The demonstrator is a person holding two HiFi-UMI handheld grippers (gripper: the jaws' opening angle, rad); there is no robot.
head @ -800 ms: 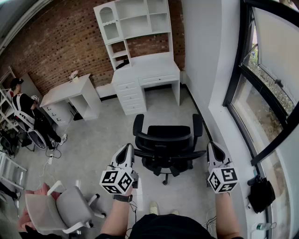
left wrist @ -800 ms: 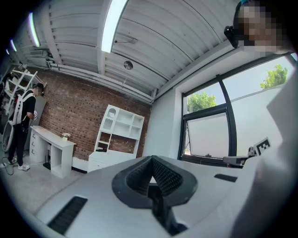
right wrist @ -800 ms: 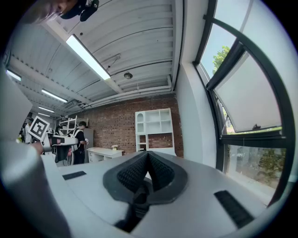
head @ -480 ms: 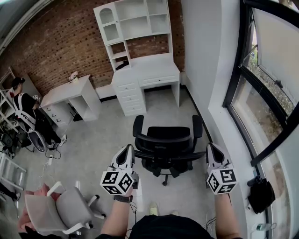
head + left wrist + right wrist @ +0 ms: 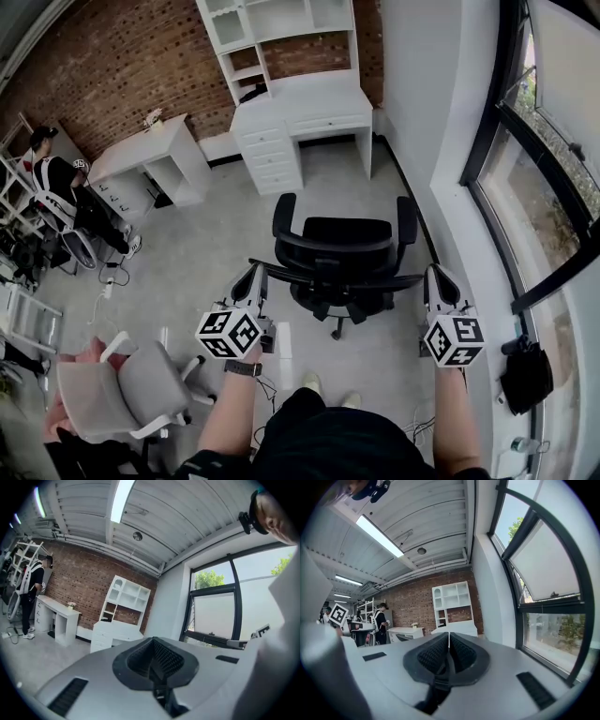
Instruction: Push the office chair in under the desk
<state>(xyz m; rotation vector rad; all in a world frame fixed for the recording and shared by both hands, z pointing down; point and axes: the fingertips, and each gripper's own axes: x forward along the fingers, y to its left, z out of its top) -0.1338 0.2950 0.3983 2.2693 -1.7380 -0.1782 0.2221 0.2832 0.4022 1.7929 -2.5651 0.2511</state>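
Observation:
A black office chair (image 5: 337,258) stands on the grey floor, its back toward me, a little out from the white desk with a hutch (image 5: 300,112). My left gripper (image 5: 251,277) is shut and empty by the left end of the backrest. At the right end my right gripper (image 5: 435,278) is also shut and empty. Whether either one touches the chair I cannot tell. In the left gripper view the left gripper (image 5: 153,642) points level toward the desk (image 5: 115,632). In the right gripper view the right gripper (image 5: 449,635) also faces the desk (image 5: 457,629). The chair appears in neither gripper view.
A second white desk (image 5: 150,159) stands against the brick wall at the left, with a person (image 5: 61,192) beside it. A grey-white chair (image 5: 122,398) is at my lower left. A wall and window (image 5: 548,187) run along the right, with a black bag (image 5: 525,375) below.
The head view has tipped, so desk and chair sit higher in the picture. My feet are closer to the chair. Both grippers stay shut at the backrest ends.

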